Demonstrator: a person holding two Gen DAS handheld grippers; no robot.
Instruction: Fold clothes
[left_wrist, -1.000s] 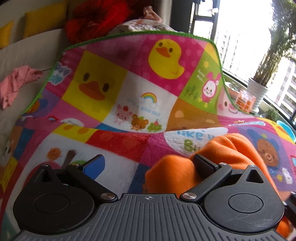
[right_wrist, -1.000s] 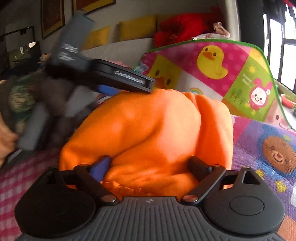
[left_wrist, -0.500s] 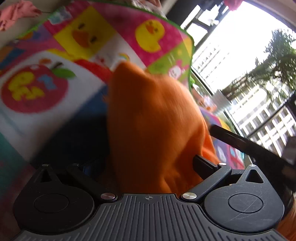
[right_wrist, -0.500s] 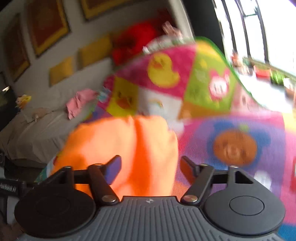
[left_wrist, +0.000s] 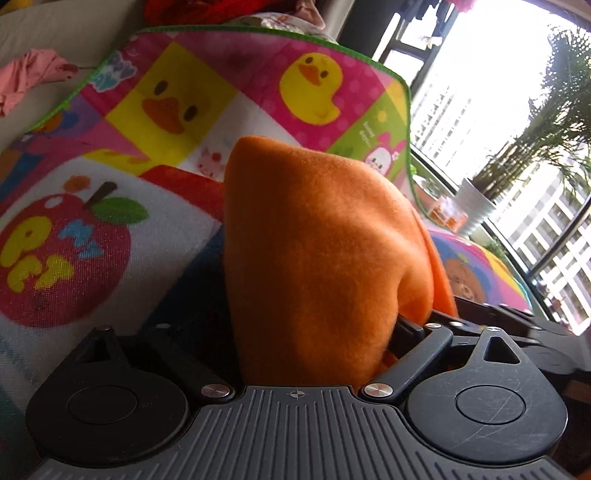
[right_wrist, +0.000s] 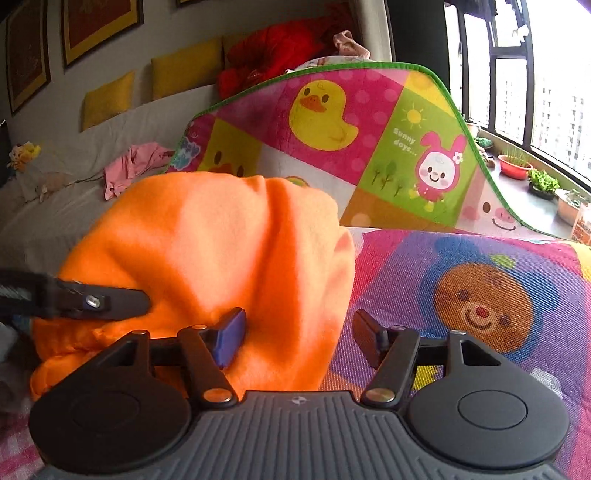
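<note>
Jaws: left gripper (left_wrist: 314, 332) clenched on orange fleece garment (left_wrist: 317, 243); right gripper (right_wrist: 299, 338) parted, fleece lying between. Garment bunched on cartoon play mat (right_wrist: 480, 280), rising toward 12 o'clock; left gripper nearer.

one orange garment (right_wrist: 221, 258), three yellow cushions (right_wrist: 184, 72)

Orange garment (left_wrist: 317, 258) bunched between left gripper (left_wrist: 310, 332) fingers (left_wrist: 408, 332); cartoon mat (left_wrist: 122, 206) beneath

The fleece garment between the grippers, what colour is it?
Plain bright orange, no pattern. The fleece garment shows best in the right wrist view.
</note>
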